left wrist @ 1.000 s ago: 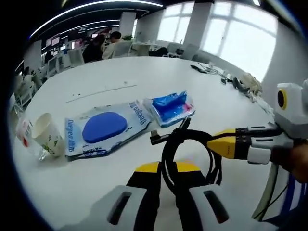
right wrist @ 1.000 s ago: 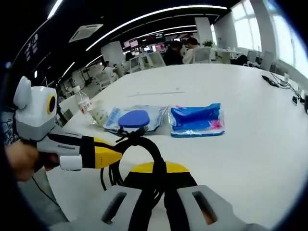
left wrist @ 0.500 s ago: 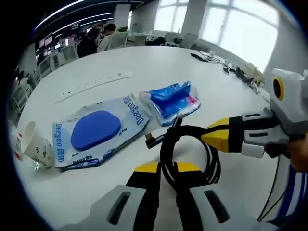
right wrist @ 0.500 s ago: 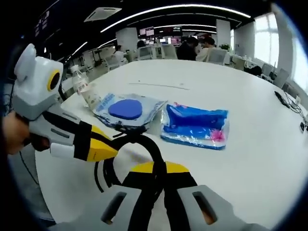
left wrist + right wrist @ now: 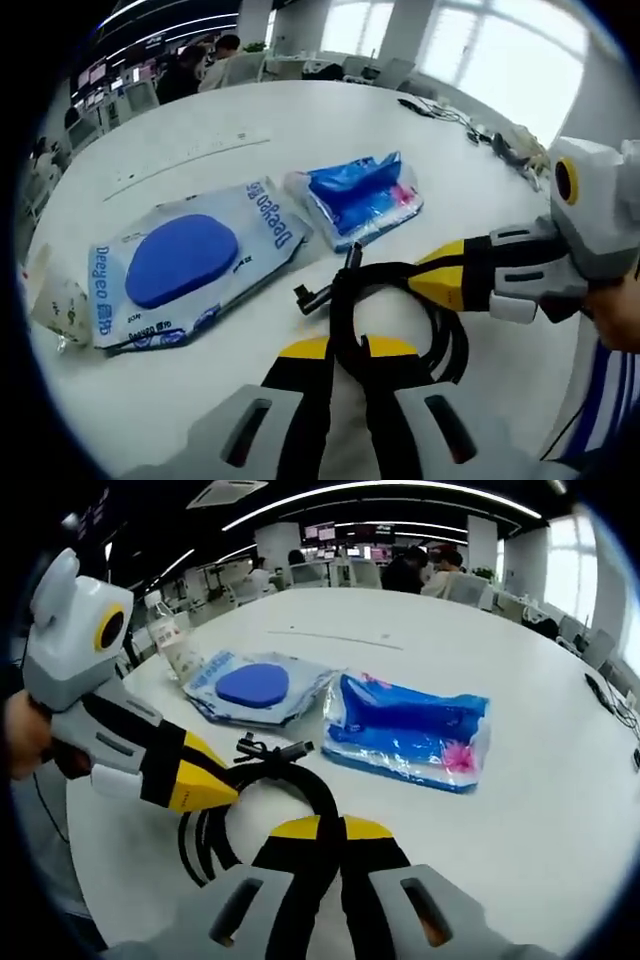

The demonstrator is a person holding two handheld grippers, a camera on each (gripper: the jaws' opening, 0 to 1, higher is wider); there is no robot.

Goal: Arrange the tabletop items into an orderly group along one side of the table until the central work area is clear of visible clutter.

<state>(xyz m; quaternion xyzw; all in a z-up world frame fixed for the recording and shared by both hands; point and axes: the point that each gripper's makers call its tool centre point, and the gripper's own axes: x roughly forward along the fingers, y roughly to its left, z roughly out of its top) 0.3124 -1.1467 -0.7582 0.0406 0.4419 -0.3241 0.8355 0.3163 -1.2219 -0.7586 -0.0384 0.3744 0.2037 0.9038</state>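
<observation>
The white tabletop [image 5: 560,810] is lying wide open beyond the packs, stretching bare toward its far curved edge, with more free room to the right of the blue pack in the right gripper view. In the left gripper view the near-left edge is sitting close beside a paper cup [image 5: 58,305].

The coiled black cable [image 5: 385,310] is hanging between both tools, lifted just above the tabletop. The left hand-held gripper [image 5: 345,360] is pinching the coil's near side, its yellow-tipped jaws closed tight around the strands. The right hand-held gripper [image 5: 325,835] is likewise clamped on the loop, jaws pressed together on the cable. Each one is reaching into the other's view from the side, yellow tip touching the coil.

The cable's plug ends are pointing toward the wet-wipes pack with the blue oval lid [image 5: 185,262], which is lying flat just beyond the coil. The crinkled blue pack [image 5: 410,730] is resting right beside it, edges nearly touching.
</observation>
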